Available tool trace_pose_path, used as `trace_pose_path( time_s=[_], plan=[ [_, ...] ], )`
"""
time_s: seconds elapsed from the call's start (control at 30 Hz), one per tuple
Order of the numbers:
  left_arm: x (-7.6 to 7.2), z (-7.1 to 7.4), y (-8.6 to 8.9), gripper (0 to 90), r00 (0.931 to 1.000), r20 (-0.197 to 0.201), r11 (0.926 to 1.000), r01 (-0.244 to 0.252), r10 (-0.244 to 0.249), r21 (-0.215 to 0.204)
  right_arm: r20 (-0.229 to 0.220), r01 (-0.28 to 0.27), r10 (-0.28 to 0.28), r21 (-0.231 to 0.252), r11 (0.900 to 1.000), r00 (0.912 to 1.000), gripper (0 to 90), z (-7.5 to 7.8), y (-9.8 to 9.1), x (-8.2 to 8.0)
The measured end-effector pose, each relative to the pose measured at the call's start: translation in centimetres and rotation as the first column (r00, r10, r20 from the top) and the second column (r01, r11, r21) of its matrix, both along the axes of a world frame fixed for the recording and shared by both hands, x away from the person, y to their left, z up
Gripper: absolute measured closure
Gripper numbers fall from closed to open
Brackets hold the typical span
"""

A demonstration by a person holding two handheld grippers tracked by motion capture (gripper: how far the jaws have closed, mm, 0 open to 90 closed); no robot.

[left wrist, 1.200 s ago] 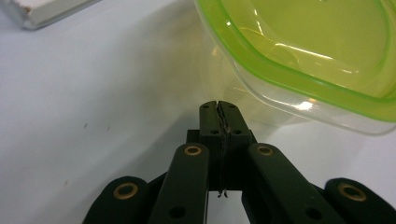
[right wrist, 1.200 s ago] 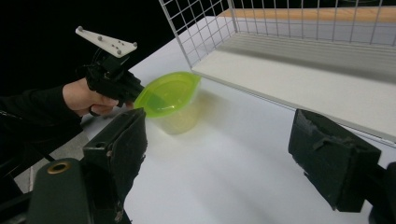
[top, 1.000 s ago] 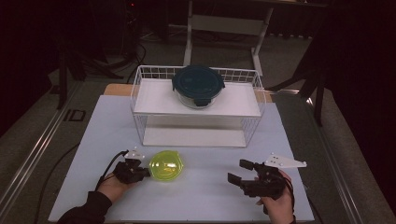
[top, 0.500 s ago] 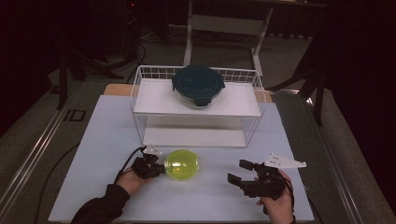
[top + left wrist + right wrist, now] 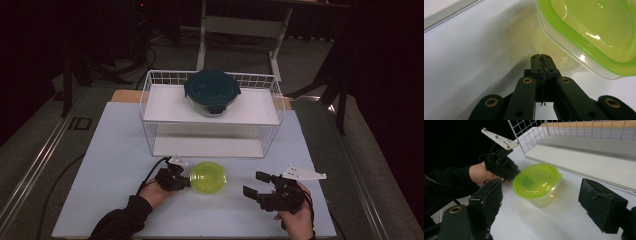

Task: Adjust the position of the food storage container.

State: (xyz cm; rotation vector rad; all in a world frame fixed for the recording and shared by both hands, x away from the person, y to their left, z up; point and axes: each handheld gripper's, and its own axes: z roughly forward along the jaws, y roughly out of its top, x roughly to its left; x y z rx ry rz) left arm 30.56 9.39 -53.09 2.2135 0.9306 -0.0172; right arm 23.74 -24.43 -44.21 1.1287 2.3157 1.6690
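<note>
Green tub (image 5: pixel 209 177) on the counter (image 5: pixel 115 150), in front of the rack (image 5: pixel 150 107), not yet shelved. Left hand-held gripper (image 5: pixel 186 180) closed, empty, nudging its side. Right hand-held gripper (image 5: pixel 257 184) wide, empty, near. Still to grasp and lift.

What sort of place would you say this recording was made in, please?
Probably a lab or test room, not a kitchen: a white table under dark surroundings, a bare wire rack holding one lidded container, and hand-held grippers working a green tub.
</note>
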Motion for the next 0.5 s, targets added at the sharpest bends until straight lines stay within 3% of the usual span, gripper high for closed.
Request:
trace_pose_path(
  time_s=[0.3,0.5],
  plan=[
    [0.3,0.0,-1.4,88.8,0.9998,0.0,0.9998,0.019,-0.019,-0.005,-0.008,-0.002,0.002,-0.004,1.0,1.0,18.8,-0.2,0.1,0.1],
    [0.3,0.3,-0.6,88.6,0.9999,-0.009,0.9993,-0.009,0.009,-0.035,-0.008,-0.003,0.003,-0.003,1.0,1.0,18.8,-0.1,0.1,0.1]
  ],
)
